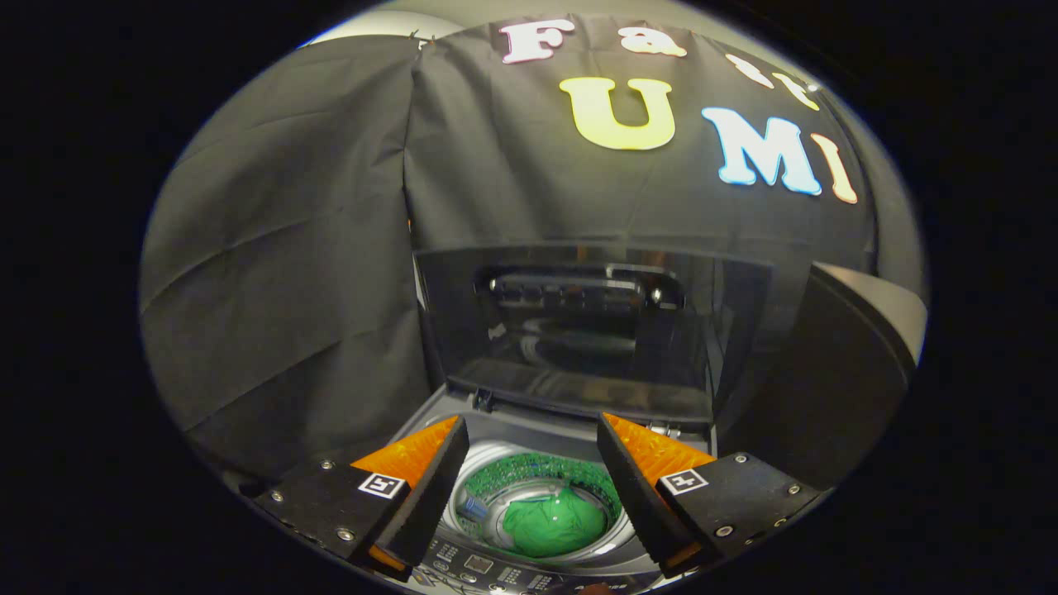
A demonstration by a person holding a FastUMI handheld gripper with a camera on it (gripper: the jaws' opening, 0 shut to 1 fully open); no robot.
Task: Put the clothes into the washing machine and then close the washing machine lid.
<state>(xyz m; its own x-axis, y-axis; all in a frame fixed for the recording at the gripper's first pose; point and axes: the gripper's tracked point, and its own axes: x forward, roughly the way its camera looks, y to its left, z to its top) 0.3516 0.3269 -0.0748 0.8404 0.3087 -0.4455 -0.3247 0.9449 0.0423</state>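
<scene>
**Clothes in the drum, lid left to close**

Above the open washing machine [570, 430], the hand-held gripper [529, 479] hangs with its two fingers spread wide and nothing between them. Seen through that gap, a bundle of green clothes [554, 522] lies at the bottom of the drum [537, 479], well below the fingertips. The lid [591, 330] stands raised behind the opening, its dark glossy inner face turned toward the gripper, with a recessed handle [579, 291] near its upper edge. A control panel [479, 566] runs along the machine's near rim, just under the fingers.

Judging by how things lie, the loading part looks finished and closing the lid is what remains. The risk lies with that slick panel: a finger pushing on it off-centre could skate sideways, or a lid set moving too freely could drop hard onto the rim. A finger left over the opening could be caught under the falling edge.

Room to work is fair above the drum and in front of the lid. Black cloth hangs close along the left side and behind the lid, and a dark rounded object [851, 364] stands near the machine's right side, so sideways swings on either hand have little margin.
</scene>
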